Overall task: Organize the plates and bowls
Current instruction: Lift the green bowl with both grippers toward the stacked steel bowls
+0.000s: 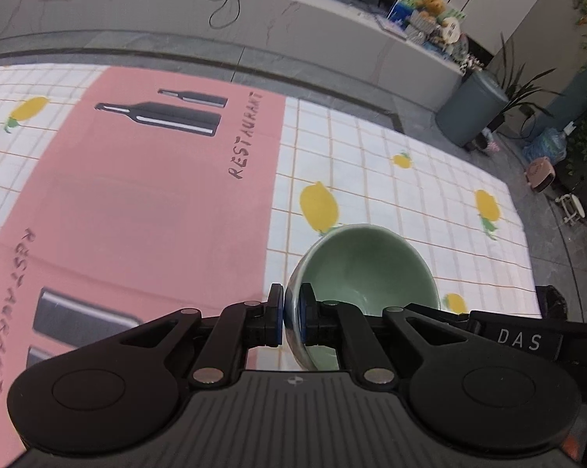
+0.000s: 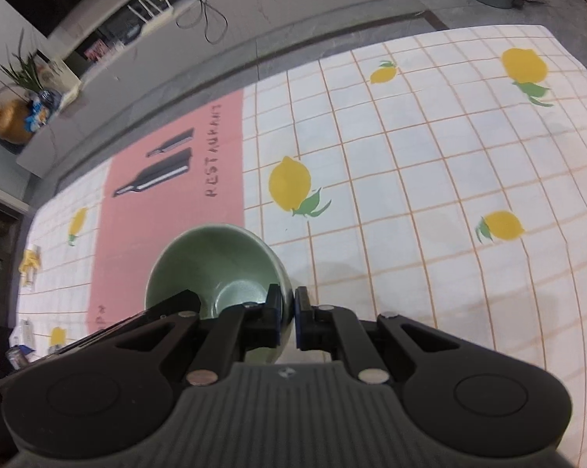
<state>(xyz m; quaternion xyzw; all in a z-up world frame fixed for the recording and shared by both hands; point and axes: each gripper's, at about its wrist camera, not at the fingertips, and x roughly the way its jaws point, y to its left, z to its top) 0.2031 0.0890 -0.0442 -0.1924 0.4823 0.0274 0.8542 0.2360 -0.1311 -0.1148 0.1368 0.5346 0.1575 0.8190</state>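
Observation:
In the left wrist view a pale green bowl [image 1: 363,269] hangs tilted above the tablecloth, and my left gripper [image 1: 291,312] is shut on its left rim, one pad inside and one outside. The right wrist view shows a green bowl [image 2: 215,265] of the same look, with my right gripper [image 2: 288,312] shut on its right rim. I cannot tell whether both hold one bowl or two. A black part marked DAS [image 1: 519,339], belonging to the other gripper, sits just right of the bowl.
A lemon-print checked tablecloth [image 1: 391,163] covers the table, with a pink placemat [image 1: 156,195] printed with bottles at its left. Beyond the far edge lie grey floor, a long counter [image 1: 293,27] and a grey bin [image 1: 469,109]. Small yellow items [image 2: 30,261] lie near the table's left edge.

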